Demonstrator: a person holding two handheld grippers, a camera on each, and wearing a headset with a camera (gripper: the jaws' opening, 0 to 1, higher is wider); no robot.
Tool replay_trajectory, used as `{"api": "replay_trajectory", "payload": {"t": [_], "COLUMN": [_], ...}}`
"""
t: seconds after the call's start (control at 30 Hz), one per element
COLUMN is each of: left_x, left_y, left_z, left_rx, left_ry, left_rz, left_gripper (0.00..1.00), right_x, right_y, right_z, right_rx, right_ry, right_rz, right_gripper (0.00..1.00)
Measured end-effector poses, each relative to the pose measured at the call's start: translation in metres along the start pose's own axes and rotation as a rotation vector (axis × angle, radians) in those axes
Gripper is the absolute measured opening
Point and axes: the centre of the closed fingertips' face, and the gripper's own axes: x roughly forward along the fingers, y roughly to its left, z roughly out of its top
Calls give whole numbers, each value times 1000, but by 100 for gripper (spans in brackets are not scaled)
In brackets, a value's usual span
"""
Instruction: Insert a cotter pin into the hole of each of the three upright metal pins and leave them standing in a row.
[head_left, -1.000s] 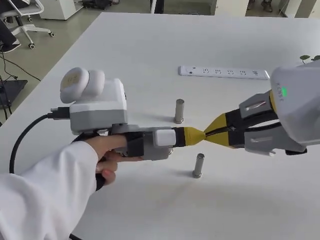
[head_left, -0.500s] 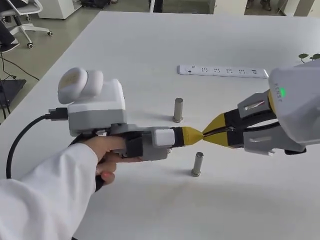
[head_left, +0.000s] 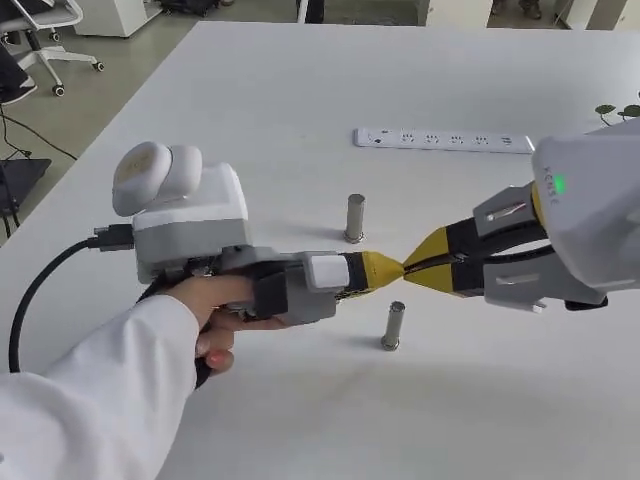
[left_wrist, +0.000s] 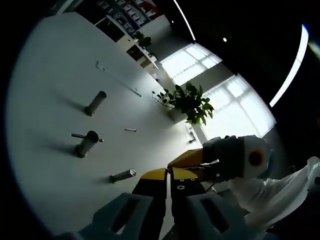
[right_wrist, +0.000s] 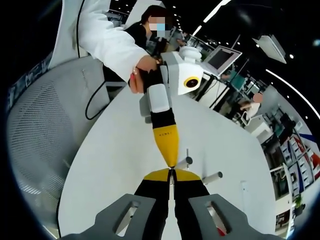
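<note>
Left gripper (head_left: 396, 268): centre of the head view, reaching in from the left, held by a hand (head_left: 215, 312) in a white sleeve (head_left: 90, 400); yellow jaws pressed together
Right gripper (head_left: 411, 271): comes in from the right of the head view; jaws pressed together, and whether anything thin sits between them cannot be told
Tips: the two yellow points meet nose to nose above the table (head_left: 300, 90), touching or nearly so
Far pin (head_left: 355, 219): upright, just above and left of the meeting tips in the head view
Near pin (head_left: 393, 326): upright, just below the tips, apart from the far pin
Crossed pin (left_wrist: 86, 144): left of centre in the left gripper view, with a cotter (left_wrist: 76, 135) through its top, sticking out on both sides
Upper pin (left_wrist: 95, 103): above the crossed pin in that view, nothing through it
Lower pin (left_wrist: 122, 175): below and right of the crossed pin, beside the jaws; standing or lying cannot be told
Loose rod (left_wrist: 130, 130): small thin piece on the table right of the crossed pin, too small to make out
Power strip (head_left: 445, 141): flat on the table, upper right of the head view, well apart from the pins
Plant (left_wrist: 187, 102): upper centre of the left gripper view, past the table edge
</note>
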Motion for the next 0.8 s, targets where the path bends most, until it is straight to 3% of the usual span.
{"api": "replay_trajectory", "payload": {"t": [0.17, 0.47, 0.57, 0.63, 0.73, 0.8], "left_x": [-1, -3, -3, -3, -4, -5], "left_y": [0, -2, -3, -2, -4, -10], "left_z": [0, -1, 0, -1, -2, -1], "left_rx": [-21, -6, -6, 16, 51, 75], "left_ry": [-2, 9, 8, 17, 24, 27], "left_rz": [-5, -20, -22, -13, -19, -40], "left_gripper": [0, 0, 0, 0, 0, 0], "right_x": [-1, 0, 1, 1, -1, -2], "right_y": [1, 3, 3, 4, 7, 11], "right_z": [2, 4, 2, 0, -2, -1], "right_rx": [-4, 13, 18, 21, 71, 153], "right_ry": [-7, -27, -29, -22, -32, -51], "right_rz": [4, 6, 4, 11, 27, 53], "right_gripper": [0, 0, 11, 11, 15, 17]}}
